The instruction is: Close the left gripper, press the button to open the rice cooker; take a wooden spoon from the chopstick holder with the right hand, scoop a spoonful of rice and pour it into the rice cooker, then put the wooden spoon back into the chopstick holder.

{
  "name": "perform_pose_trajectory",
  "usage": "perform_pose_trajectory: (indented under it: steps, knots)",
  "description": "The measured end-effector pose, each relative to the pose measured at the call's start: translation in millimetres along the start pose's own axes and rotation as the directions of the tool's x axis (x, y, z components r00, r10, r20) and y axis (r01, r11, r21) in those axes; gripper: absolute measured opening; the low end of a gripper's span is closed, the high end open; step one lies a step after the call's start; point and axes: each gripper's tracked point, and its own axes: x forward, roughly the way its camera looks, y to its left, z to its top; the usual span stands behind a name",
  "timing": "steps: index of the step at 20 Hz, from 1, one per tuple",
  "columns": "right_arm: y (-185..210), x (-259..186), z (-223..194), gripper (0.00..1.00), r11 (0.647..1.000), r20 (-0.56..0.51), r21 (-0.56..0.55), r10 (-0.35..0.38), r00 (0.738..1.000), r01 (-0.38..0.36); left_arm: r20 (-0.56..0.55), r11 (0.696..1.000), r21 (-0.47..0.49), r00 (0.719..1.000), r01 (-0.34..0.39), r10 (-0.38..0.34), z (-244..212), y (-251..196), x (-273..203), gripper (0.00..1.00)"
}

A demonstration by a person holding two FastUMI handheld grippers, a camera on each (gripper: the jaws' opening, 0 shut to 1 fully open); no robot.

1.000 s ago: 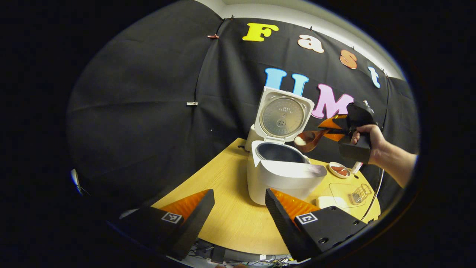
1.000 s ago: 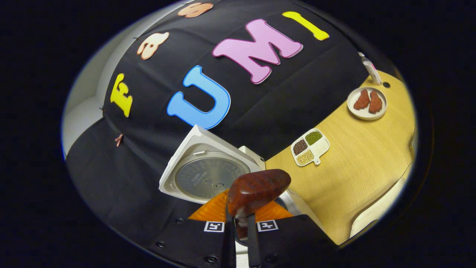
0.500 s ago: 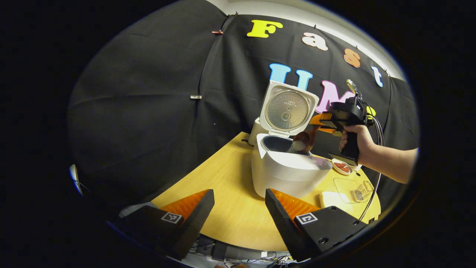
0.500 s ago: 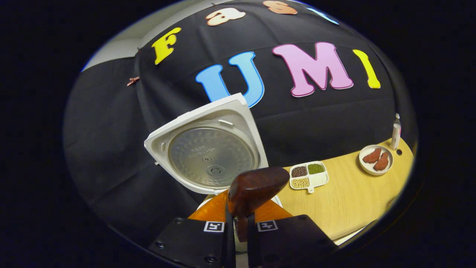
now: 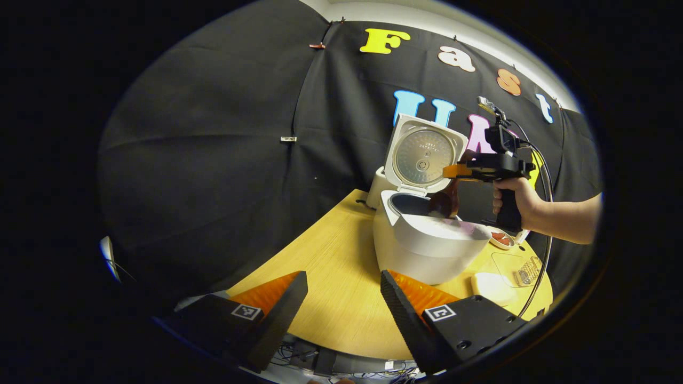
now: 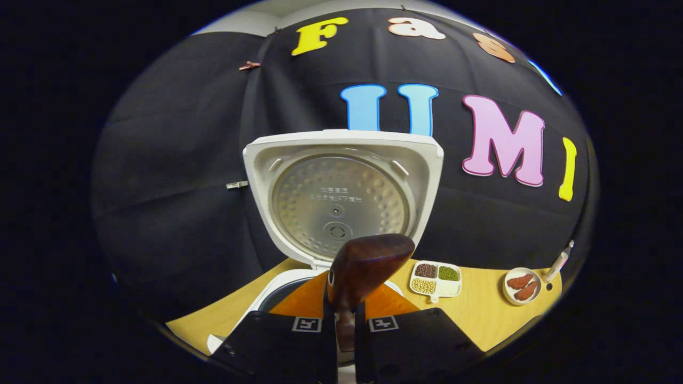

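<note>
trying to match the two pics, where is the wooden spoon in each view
Left gripper view: the spoon is right of centre, bowl tipped down over the open cooker, held by the right tongs.
Right gripper view: the spoon is bottom centre, its handle clamped between that view's own fingers, bowl's back toward the camera.
Shared landmark: the cooker's raised lid.

wooden spoon (image 5: 444,203) bowl behind rice cooker (image 5: 427,245) rim, contents hidden

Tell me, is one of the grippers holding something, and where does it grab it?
Yes. The right gripper holds the wooden spoon by its handle, bowl tipped over the open rice cooker. The left gripper is open and holds nothing.
</note>
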Motion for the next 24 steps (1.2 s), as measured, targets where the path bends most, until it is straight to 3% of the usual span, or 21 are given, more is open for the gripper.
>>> perform_pose_trajectory:
  steps: [7, 12, 16, 24]
  knots:
    - [25.5, 5.0, 7.6, 0.17, 0.981, 0.036, -0.191, 0.047, 0.998, -0.039, 0.007, 1.000, -0.026, 1.000, -0.008, 0.009, -2.1, -1.1, 1.0, 0.95]
    - [19.7, 3.4, 9.6, 0.17, 0.994, 0.019, -0.102, 0.037, 0.999, -0.035, 0.017, 0.999, -0.023, 1.000, -0.022, 0.022, 1.8, 0.8, 3.1, 0.95]
    - [-6.5, -4.1, 23.6, 0.17, 0.996, 0.002, 0.085, 0.007, 1.000, -0.007, 0.033, 1.000, -0.009, 0.999, -0.011, 0.011, 11.4, -11.7, 0.2, 0.95]
    - [-78.3, -52.8, 45.7, 0.17, 0.971, 0.021, 0.238, -0.035, 0.999, 0.029, 0.084, 0.997, 0.033, 0.994, 0.073, -0.075, 47.1, -82.1, 0.5, 0.95]
